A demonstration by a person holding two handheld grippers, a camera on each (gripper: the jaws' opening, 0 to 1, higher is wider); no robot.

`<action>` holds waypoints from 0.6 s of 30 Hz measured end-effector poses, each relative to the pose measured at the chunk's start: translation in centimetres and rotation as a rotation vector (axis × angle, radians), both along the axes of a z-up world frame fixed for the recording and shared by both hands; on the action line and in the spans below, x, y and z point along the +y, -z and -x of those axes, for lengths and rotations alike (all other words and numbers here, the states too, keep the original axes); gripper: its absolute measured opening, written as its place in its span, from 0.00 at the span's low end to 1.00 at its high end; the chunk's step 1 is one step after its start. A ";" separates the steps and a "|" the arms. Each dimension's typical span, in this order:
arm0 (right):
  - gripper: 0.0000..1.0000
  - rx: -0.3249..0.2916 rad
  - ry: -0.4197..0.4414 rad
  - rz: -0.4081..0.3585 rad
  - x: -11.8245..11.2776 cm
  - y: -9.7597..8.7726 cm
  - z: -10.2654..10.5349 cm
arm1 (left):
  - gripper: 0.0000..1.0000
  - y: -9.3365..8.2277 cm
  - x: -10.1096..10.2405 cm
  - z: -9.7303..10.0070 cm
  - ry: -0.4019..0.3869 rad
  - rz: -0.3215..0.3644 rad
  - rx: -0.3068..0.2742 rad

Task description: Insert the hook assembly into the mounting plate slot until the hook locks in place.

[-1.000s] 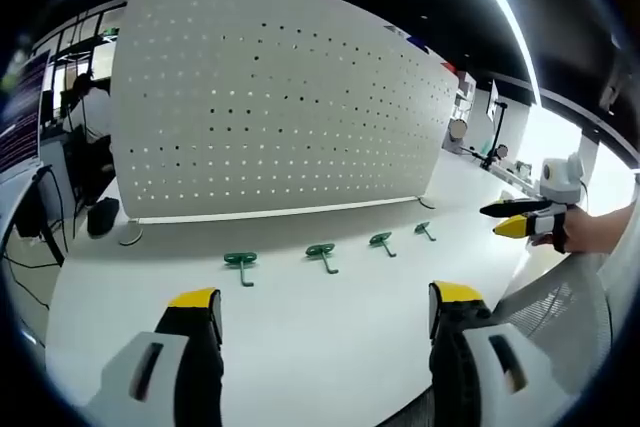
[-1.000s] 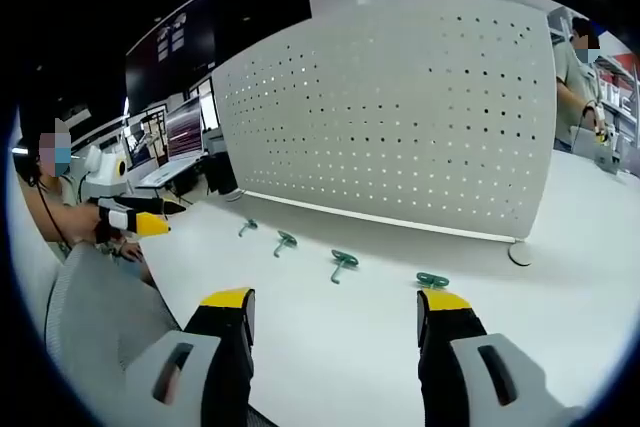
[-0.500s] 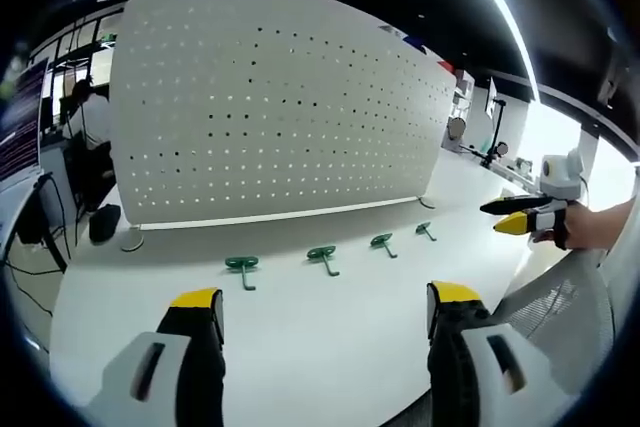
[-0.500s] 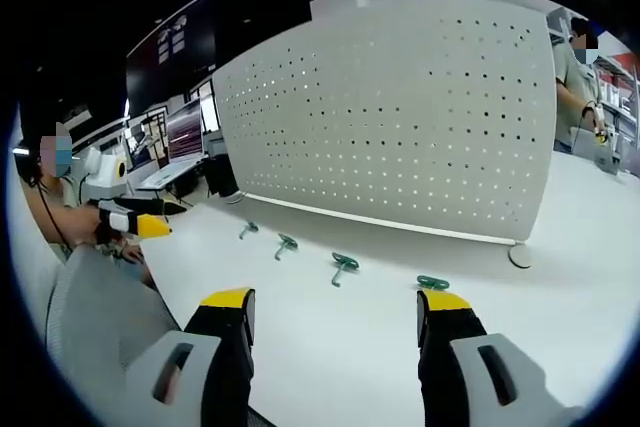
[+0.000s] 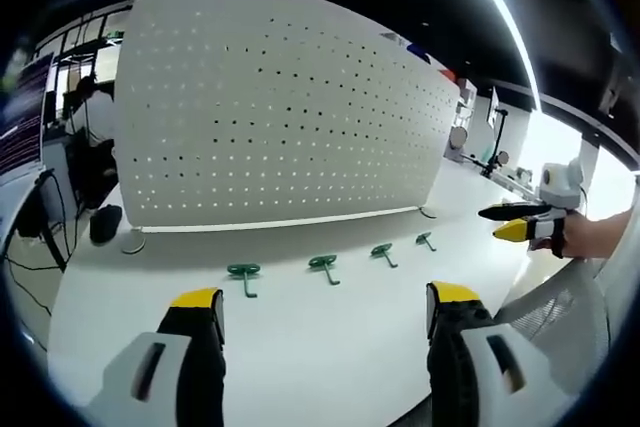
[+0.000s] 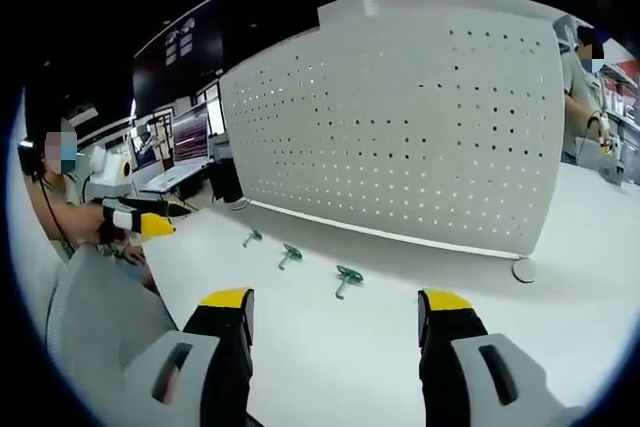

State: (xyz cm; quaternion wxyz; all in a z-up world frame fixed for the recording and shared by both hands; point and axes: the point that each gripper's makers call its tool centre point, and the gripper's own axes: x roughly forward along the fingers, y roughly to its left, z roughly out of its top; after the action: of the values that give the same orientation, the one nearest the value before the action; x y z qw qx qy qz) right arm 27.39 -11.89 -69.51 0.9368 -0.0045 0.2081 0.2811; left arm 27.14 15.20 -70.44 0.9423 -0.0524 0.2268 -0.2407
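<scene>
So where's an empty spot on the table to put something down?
The bare white table between the open left gripper and the row of green hooks is free. The strip along the foot of the pegboard, where the hooks lie, is tighter.

Ahead of you the white table (image 5: 300, 337) lies bare between your grippers and a row of green hooks (image 5: 323, 264), so you can reach them straight in. Just beyond the hooks the upright perforated panel (image 5: 280, 117) walls off the far side across nearly the whole width. Its round foot (image 6: 523, 269) sits on the table at the far right end.
</scene>
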 end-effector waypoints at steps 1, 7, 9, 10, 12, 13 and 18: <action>0.64 -0.001 -0.001 -0.001 0.0 0.0 0.0 | 0.85 -0.1 -0.1 0.0 0.003 -0.001 0.000; 0.64 -0.056 -0.006 -0.022 0.3 -1.4 -0.3 | 0.85 -0.7 0.0 -0.3 0.005 0.006 -0.027; 0.65 -0.075 0.001 -0.022 0.2 -1.7 -0.4 | 0.86 -0.9 0.2 -0.4 0.000 0.008 -0.039; 0.65 -0.090 0.005 -0.018 0.1 -2.0 -0.5 | 0.86 -0.9 0.3 -0.5 -0.003 0.006 -0.042; 0.65 -0.101 0.015 -0.016 -0.2 -2.2 -0.5 | 0.86 -0.9 0.4 -0.6 -0.006 0.006 -0.047; 0.65 -0.099 0.017 -0.020 -0.2 -2.2 -0.5 | 0.86 -0.9 0.5 -0.7 -0.008 0.007 -0.047; 0.65 -0.093 0.025 -0.022 -0.4 -1.9 -0.5 | 0.85 -0.8 0.3 -0.7 0.004 0.003 -0.041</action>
State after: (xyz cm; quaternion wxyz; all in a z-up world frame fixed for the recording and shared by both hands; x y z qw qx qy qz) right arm 27.92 -12.33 -67.58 0.9489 -0.0046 0.1613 0.2711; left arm 27.86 15.47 -69.62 0.9462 -0.0485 0.2071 -0.2440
